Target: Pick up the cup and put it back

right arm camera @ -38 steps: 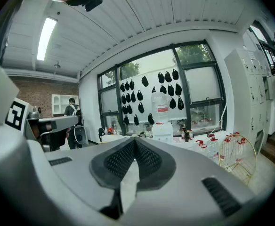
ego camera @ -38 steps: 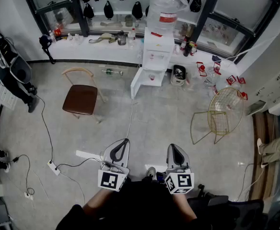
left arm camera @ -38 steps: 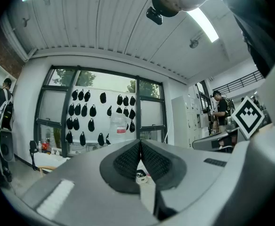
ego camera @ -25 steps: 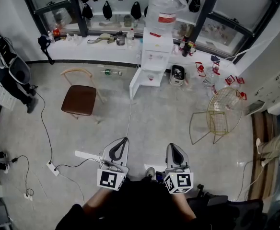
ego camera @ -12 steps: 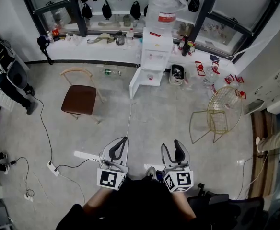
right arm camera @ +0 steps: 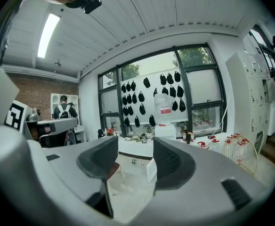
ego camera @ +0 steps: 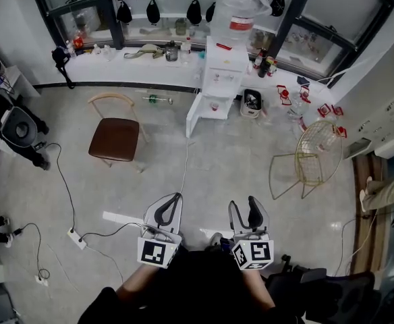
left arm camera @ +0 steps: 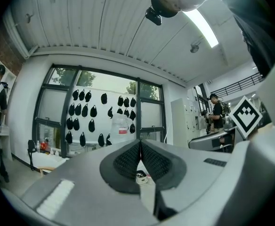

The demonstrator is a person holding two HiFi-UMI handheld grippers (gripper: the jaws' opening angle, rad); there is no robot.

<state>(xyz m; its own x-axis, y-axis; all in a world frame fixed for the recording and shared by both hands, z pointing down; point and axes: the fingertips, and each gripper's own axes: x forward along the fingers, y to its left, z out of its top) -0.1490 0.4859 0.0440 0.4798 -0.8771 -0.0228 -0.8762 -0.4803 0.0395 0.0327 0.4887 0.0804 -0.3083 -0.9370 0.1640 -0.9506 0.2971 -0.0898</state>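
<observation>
1. Looks steeply down on a grey floor (ego camera: pixel 217 160) in a room with tall windows.
2. Shows the left hand-held gripper (ego camera: pixel 175 200) low in front, clenched, jaws pressed together on nothing.
3. Shows the right hand-held gripper (ego camera: pixel 243 203) just beside it, released, jaws just opened apart, nothing between them.
4. Places a white water dispenser (ego camera: pixel 224 66) well ahead against the window ledge (ego camera: pixel 116 69), with a brown chair (ego camera: pixel 116 138) to its left and a wire chair (ego camera: pixel 316 155) to its right.
5. Leaves the cup too small to pick out anywhere.
</observation>
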